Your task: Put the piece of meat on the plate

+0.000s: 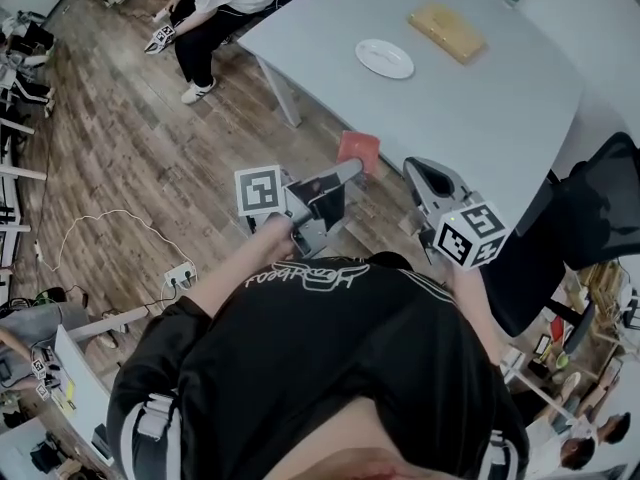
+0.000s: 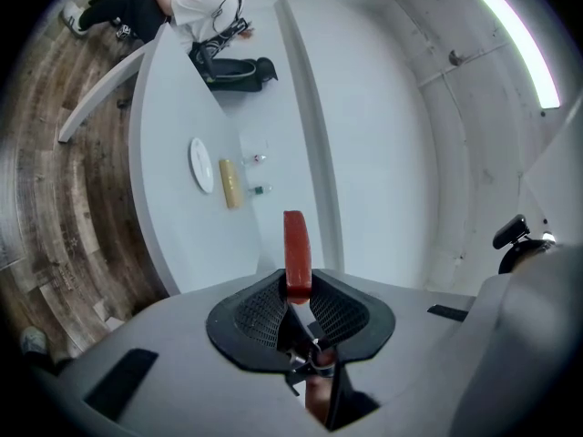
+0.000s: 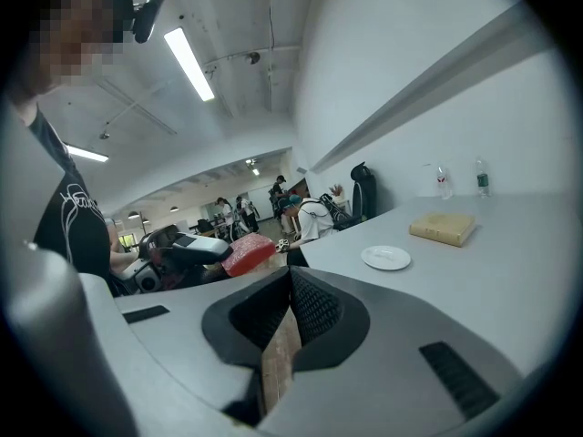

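**Item:** piece of meat (image 1: 358,151), a red slab clamped by one end between the pads of the left tongs (image 1: 348,173). Most of the slab juts out past the tips, unsupported.

**Position:** in the air over the wood floor, just off the near edge of the worktop (image 1: 480,118). It is not on the white plate (image 1: 384,58), which sits well apart from it, inside that edge and beside a tan block (image 1: 447,31).

**Right tongs** (image 1: 428,180): jaws together, nothing between them. They are held alongside the left pair, with the meat off to their left and not touching them.

**Risks, as judged:**
- The bite takes in only a small part of the slab, so it may pivot or slip out and drop to the floor before it is over the worktop.
- A low carry could knock it against the worktop edge.
- A release short of the plate, or across its rim, would leave the meat hanging off onto the worktop
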`<state>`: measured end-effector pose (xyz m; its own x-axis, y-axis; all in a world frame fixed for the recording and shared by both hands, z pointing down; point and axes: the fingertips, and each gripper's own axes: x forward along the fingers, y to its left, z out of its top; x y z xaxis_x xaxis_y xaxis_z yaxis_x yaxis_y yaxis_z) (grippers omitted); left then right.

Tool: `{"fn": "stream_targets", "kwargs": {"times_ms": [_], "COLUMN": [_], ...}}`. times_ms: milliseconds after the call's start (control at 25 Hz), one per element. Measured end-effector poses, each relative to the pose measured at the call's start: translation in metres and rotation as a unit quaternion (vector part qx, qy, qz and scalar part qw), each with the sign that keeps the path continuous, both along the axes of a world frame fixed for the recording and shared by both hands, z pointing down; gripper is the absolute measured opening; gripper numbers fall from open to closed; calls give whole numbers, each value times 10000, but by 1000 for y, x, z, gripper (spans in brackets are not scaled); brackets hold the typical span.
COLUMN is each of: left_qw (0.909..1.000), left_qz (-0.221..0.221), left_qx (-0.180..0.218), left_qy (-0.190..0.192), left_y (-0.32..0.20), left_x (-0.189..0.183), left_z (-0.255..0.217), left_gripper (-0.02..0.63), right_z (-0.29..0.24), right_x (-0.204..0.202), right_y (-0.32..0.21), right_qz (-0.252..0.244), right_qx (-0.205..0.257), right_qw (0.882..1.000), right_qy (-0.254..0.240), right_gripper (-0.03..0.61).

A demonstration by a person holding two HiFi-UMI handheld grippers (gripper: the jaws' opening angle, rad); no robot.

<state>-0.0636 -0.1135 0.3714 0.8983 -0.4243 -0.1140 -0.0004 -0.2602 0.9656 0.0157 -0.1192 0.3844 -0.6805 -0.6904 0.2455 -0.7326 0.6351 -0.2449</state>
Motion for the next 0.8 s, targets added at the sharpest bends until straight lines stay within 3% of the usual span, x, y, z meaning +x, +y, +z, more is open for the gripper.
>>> {"fn": "stream_targets", "kwargs": {"times_ms": [320,800], "left_qw": [9999,9995], "left_qz": [-108,-298], "left_qx": [-75,-121], "left_qy": [-69,-29], "left_y": [-6,-68], "left_x": [2,25], "left_z": [0,-6], "left_gripper": [81,81], "right_z": [-3,-9], "right_x": [5,27], "right_y": [-5,-72], "right_qz": [-24,-197], "right_qx": [59,-15], "right_qw": [9999,9997], "right_qy": [-160,-146], "right_gripper": [6,6]}}
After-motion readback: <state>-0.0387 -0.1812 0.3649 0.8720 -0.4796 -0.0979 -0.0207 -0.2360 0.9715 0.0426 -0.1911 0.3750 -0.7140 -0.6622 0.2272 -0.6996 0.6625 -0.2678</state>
